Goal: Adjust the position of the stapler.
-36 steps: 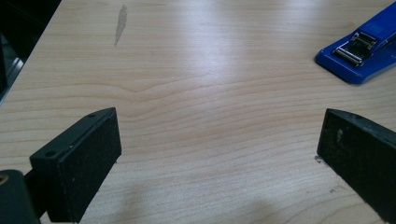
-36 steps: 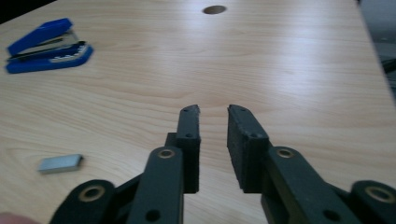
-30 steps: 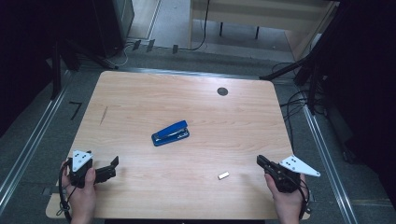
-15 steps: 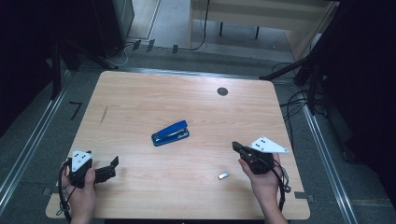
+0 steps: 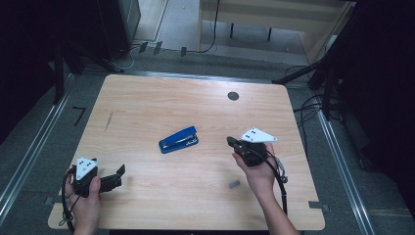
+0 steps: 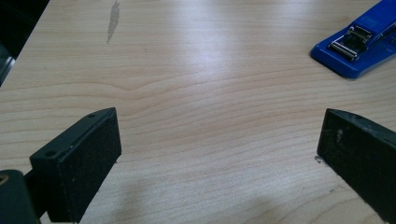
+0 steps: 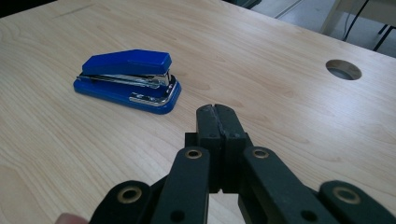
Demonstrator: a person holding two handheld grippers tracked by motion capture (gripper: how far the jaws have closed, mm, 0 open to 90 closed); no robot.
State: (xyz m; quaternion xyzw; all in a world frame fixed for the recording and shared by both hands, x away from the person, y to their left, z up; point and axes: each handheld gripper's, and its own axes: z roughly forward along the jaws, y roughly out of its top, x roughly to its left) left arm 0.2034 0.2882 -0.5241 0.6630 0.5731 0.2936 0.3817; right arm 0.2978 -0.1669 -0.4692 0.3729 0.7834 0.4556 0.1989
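One blue stapler (image 5: 179, 140) lies just beside (apparently untouched) the closed right gripper (image 5: 230, 142).

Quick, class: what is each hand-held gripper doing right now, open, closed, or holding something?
Left hand-held gripper: open, nothing between its jaws.
Right hand-held gripper: closed, holding nothing, short of the stapler.

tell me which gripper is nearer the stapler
Right. The right gripper sits just to the right of the stapler, jaws shut; the left gripper is farther off, toward the table's near left corner.
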